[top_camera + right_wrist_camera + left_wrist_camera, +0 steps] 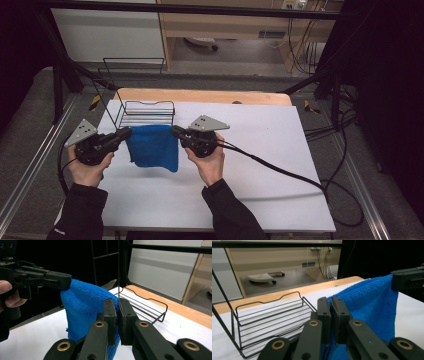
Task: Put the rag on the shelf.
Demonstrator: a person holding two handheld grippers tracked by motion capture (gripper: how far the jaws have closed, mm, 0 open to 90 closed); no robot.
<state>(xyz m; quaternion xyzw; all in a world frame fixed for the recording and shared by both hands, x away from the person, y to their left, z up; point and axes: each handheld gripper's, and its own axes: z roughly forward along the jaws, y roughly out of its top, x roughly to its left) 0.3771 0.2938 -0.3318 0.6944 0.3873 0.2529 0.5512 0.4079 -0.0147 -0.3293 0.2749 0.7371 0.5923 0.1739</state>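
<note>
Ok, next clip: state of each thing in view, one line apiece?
Blue cloth: held up by two top corners, hanging over the table.
Left gripper: shut on one cloth corner.
Right gripper: shut on the other corner.
Wire rack: upright on the table behind the cloth, nothing in it.

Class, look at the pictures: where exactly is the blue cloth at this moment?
In the high view the blue cloth hangs left of centre above the white table, stretched between the left gripper and right gripper, just in front of the wire basket.
</note>
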